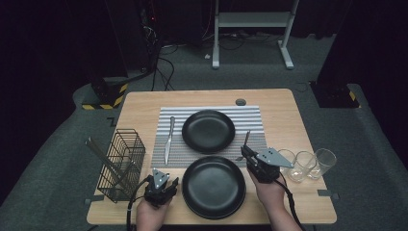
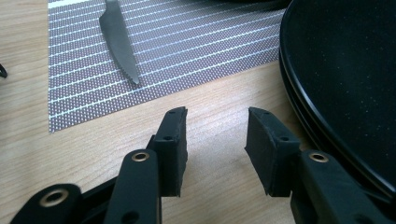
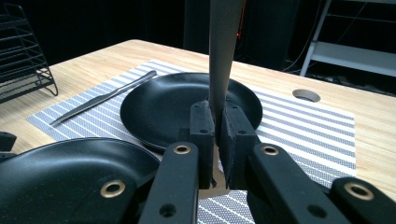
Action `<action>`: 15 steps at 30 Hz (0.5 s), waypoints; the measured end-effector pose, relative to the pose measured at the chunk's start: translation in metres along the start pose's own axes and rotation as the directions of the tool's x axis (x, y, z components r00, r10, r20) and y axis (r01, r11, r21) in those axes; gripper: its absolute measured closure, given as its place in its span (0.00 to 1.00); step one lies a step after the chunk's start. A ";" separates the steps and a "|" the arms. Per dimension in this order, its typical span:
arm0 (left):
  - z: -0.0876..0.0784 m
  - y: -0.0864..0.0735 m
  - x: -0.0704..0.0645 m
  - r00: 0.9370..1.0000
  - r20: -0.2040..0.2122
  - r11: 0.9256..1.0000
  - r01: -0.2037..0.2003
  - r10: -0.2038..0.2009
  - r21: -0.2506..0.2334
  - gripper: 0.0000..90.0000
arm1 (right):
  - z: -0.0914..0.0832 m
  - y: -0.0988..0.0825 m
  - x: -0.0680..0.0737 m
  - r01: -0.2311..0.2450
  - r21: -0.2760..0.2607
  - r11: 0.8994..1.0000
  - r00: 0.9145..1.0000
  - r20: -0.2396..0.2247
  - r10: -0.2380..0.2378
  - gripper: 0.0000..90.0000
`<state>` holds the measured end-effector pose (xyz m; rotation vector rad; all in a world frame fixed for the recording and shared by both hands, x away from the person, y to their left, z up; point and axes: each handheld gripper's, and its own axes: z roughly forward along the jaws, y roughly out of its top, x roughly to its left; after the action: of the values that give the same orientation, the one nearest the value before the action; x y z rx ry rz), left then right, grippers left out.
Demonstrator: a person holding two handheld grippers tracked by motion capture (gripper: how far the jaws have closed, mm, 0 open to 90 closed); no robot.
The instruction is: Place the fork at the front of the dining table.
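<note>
My right gripper is shut on a grey metal utensil, whose shaft rises from the jaws over the striped placemat. It hovers just right of the near black plate. The far black plate rests on the placemat. My left gripper is open over bare wood just left of the near plate, with nothing between its jaws. A knife lies along the placemat's left side.
A black wire basket holding utensils stands at the left of the table. Three clear glasses stand in a row at the right. A round cable hole sits at the table's far edge.
</note>
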<state>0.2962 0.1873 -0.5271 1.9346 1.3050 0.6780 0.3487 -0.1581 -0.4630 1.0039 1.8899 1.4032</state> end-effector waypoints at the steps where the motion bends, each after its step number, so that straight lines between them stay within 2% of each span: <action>1: 0.000 0.000 0.000 1.000 0.000 1.000 -0.001 0.001 0.001 0.64 | 0.000 0.000 -0.001 -0.002 0.003 1.000 1.000 0.002 0.002 0.94; 10: 0.001 -0.005 0.000 1.000 -0.003 1.000 -0.016 0.016 0.027 0.61 | 0.001 -0.003 -0.004 0.000 0.010 1.000 1.000 0.019 0.000 0.94; 15: 0.002 -0.005 0.000 1.000 -0.001 0.999 -0.010 0.011 0.032 0.59 | 0.002 -0.004 -0.004 -0.004 0.015 1.000 1.000 0.023 0.003 0.94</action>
<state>0.2951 0.1884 -0.5319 1.9684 1.3152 0.6676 0.3514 -0.1615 -0.4671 1.0267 1.8852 1.3759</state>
